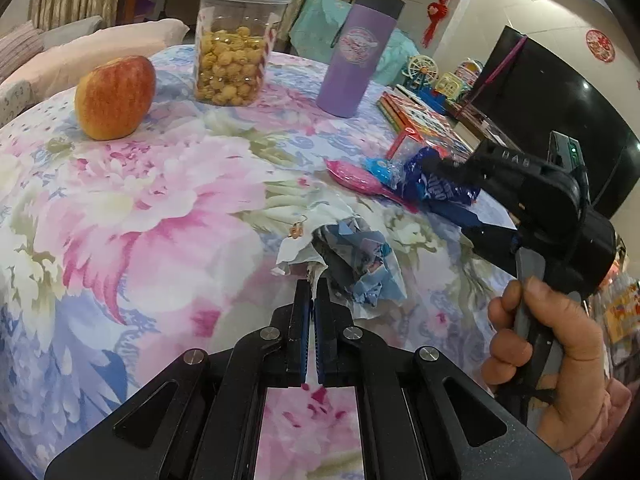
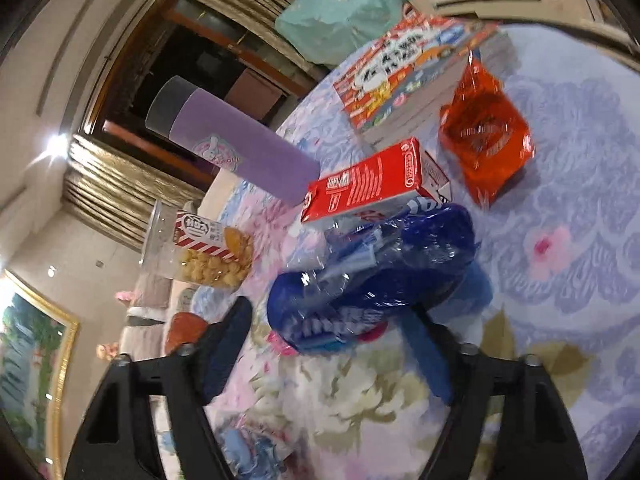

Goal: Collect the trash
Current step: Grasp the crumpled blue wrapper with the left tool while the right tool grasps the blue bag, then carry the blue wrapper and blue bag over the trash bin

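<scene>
My left tongs are pressed together on a crumpled paper wad, pinching its near white edge; the wad is a scrunched ball of white, grey and pale blue sheet, creased all over, lying on the flowered worktop just ahead of the tips. My right tongs stand spread, with a blue plastic wrapper between the two fingers; the right finger looks to touch the wrapper's edge, the left one stands clear of it, so I would not call it gripped. The wrapper is glossy, crinkled, dark blue with white lettering I cannot read through the blur. It lies partly over a pink hairbrush and just in front of a red carton lying on its side. An orange crisp bag sits to the right of the carton, beside a stack of books. Further back on the worktop stand a purple tumbler, a clear jar of yellow snacks and an apple, all well apart from both tongs
</scene>
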A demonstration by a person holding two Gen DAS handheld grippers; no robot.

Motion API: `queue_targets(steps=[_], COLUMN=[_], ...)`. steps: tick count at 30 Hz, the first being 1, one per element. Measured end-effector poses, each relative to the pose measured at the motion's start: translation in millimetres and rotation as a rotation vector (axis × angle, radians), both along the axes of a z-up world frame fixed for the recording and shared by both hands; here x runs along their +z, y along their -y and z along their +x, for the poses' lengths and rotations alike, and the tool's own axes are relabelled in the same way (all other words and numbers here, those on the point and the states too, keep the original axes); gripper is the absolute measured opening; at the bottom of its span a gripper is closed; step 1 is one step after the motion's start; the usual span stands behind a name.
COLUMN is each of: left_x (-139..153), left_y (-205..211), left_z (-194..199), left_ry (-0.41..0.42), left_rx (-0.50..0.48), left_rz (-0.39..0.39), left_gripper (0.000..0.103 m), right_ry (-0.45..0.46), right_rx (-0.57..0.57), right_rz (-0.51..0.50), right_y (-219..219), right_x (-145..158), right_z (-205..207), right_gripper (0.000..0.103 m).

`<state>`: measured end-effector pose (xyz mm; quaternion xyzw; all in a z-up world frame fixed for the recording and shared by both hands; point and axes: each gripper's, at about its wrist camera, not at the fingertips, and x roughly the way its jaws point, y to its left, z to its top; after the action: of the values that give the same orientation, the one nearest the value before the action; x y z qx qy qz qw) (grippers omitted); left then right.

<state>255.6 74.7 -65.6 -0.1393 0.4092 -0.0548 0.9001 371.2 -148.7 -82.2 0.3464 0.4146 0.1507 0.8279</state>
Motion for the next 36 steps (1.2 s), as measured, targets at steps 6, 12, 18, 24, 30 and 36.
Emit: queue_targets(steps=[6, 12, 18, 24, 30, 36], left_x=[5, 12, 20, 25, 30, 35], left_y=[13, 42, 84, 121, 157, 193], left_z=[-3, -8, -15, -19, -25, -28], left_ry=[0.010, 0.024, 0.037, 0.040, 0.048, 0.050], left_rx=[-0.023, -0.081, -0.168, -0.241, -0.308, -0.367], left_rz=[-0.005, -0.006, -0.014, -0.017, -0.012, -0.010], left_gripper=[0.002, 0.002, 0.002, 0.002, 0.002, 0.002], right_ry=[0.039, 0.094, 0.131, 0.140, 0.148, 0.149], right_rx=[0.032, 0.090, 0.106, 0.074, 0.017, -0.035], right_rz=[-0.045, -0.090, -0.155, -0.200, -0.218, -0.227], right_y=[23, 49, 84, 115, 145, 173], right_x=[6, 18, 28, 32, 35, 36], right_z=[-21, -57, -98, -131, -157, -170], right_gripper=[0.042, 0.041, 0.041, 0.041, 0.041, 0.042])
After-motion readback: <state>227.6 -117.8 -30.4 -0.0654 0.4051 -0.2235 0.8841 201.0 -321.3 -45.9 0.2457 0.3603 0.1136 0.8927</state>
